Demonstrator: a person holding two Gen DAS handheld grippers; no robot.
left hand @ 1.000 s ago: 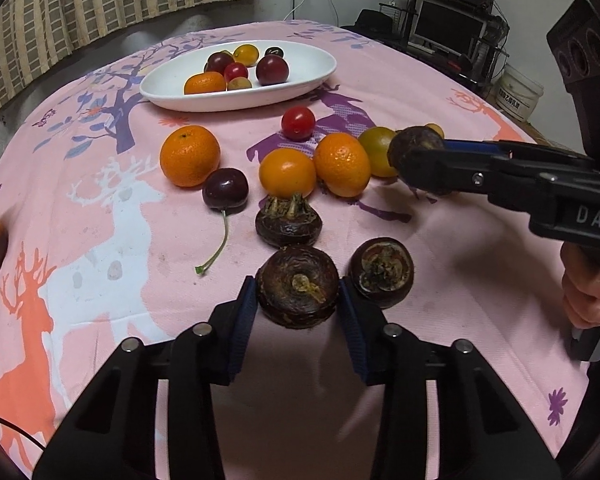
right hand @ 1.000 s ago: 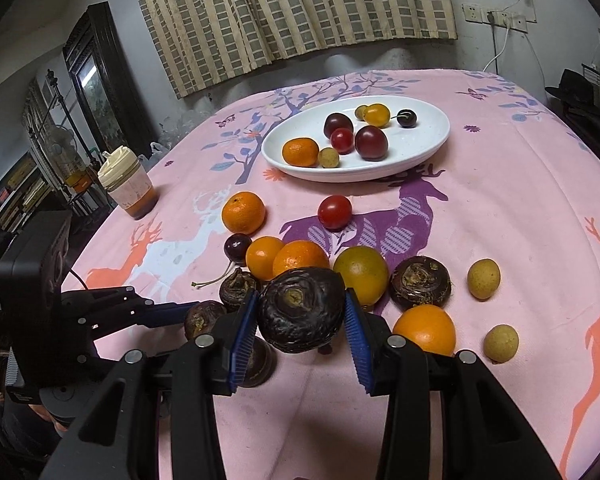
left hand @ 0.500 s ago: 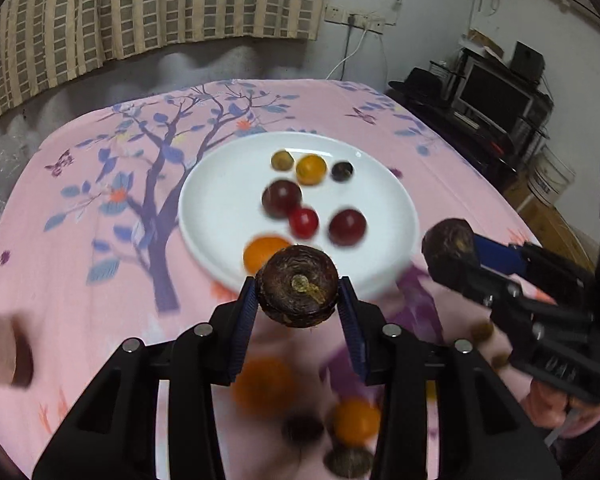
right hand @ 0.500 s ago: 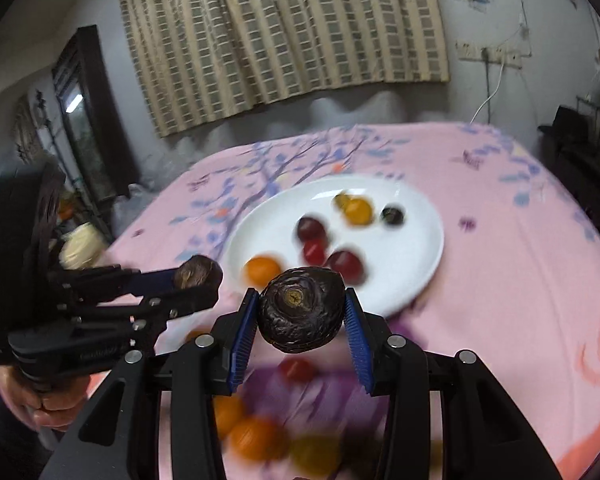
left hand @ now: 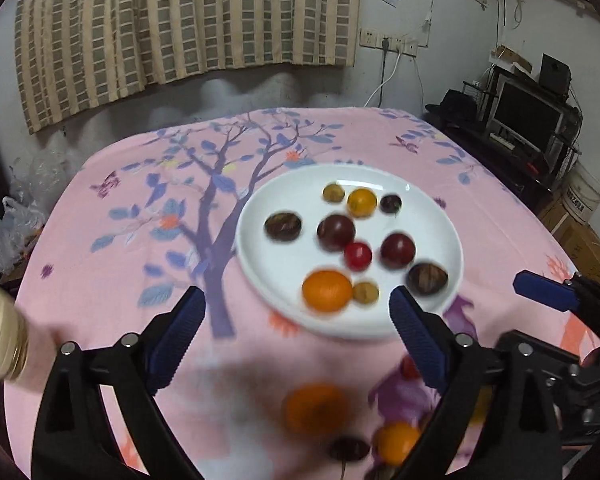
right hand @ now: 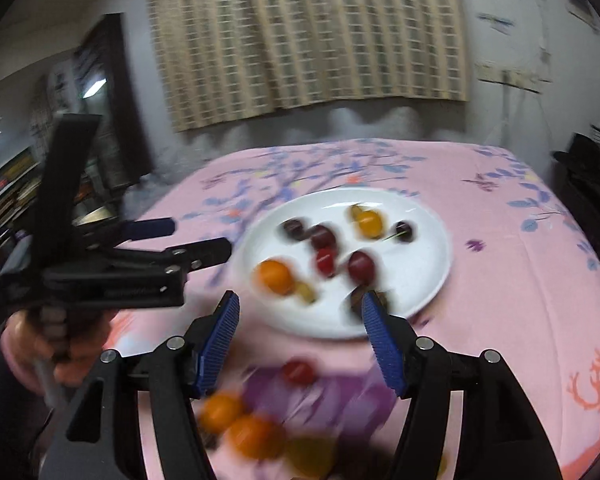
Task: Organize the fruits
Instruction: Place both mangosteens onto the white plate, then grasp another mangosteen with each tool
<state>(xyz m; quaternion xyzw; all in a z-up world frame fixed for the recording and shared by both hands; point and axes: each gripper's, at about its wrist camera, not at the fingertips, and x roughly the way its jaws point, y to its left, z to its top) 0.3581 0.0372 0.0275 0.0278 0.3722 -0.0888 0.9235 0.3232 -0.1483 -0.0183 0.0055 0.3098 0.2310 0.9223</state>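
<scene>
Now both tongs hang over the white plate (left hand: 456, 240), w/ nothing between the pads. Left gripper (left hand: 296, 312) jaws just opened wide; right gripper (right hand: 298, 320) jaws just opened too. Two dark brown fruits sit on the plate: one (left hand: 283, 226) upper left, one (left hand: 427, 278) lower right near rim.

White plate (left hand: 256, 264), pink tablecloth (left hand: 100, 248) — purple tree print

Black left gripper (left hand: 296, 312), blue ribbed pads (left hand: 416, 340), silver screws, matching right gripper (right hand: 300, 332)
</scene>
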